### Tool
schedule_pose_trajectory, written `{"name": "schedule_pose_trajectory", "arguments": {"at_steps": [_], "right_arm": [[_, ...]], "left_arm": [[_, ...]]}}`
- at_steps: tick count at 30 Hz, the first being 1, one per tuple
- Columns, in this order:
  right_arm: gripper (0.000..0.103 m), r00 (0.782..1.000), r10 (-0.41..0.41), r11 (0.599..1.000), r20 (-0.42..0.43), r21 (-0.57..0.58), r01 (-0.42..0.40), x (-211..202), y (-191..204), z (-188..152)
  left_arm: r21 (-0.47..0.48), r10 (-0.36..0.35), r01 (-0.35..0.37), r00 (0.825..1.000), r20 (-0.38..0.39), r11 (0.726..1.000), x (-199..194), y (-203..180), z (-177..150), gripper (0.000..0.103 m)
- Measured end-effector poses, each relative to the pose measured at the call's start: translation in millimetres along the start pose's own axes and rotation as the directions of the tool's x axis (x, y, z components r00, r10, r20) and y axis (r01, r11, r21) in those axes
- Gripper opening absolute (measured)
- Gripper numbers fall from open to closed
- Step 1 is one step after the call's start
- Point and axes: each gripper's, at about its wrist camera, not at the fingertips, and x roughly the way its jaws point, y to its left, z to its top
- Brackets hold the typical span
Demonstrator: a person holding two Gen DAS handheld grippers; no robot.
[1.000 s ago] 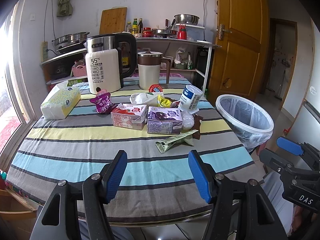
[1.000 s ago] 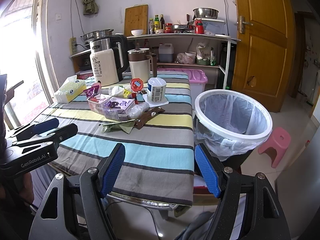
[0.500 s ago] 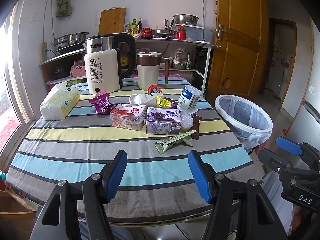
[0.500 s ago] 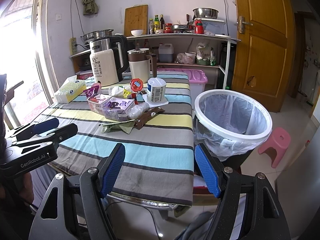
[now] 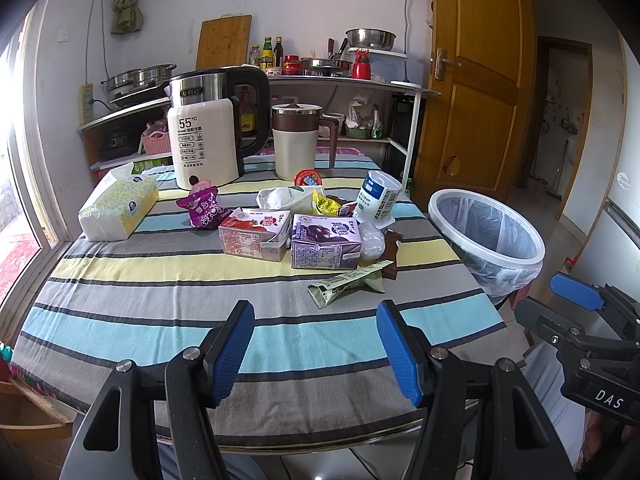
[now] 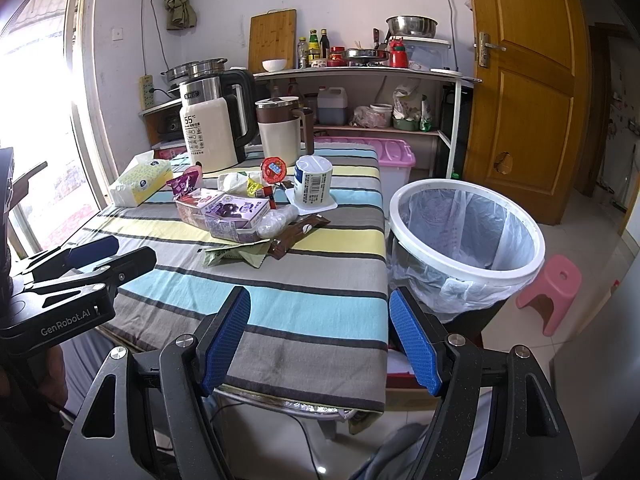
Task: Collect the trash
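Left-wrist view: your left gripper, lower centre of the frame, stands wide open and empty above the near edge of the striped table. Right-wrist view: your right gripper, also lower centre, is equally wide open and holds nothing.

The trash lies clustered at mid-frame: a green wrapper nearest you, a purple carton and a red carton behind it, a brown wrapper, a purple pouch and a white cup. The lined bin stands off the table's edge, at right of frame.

Likely hazards: the flat green wrapper may slip out if your fingers close on cloth instead; reaching past it could knock the cartons or topple the cup; the kettle, jug and tissue pack are probably not trash, so keep clear of them.
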Motion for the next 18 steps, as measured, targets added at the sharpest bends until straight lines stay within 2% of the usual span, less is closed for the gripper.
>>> {"name": "schedule_pose_trajectory", "arguments": {"at_steps": [18], "right_arm": [[0.073, 1.0, 0.0, 1.0, -0.001, 0.001, 0.0, 0.0, -0.8, 0.4]], "left_arm": [[-0.001, 0.0, 0.0, 1.0, 0.0, 1.0, 0.1, 0.4, 0.1, 0.063]]}}
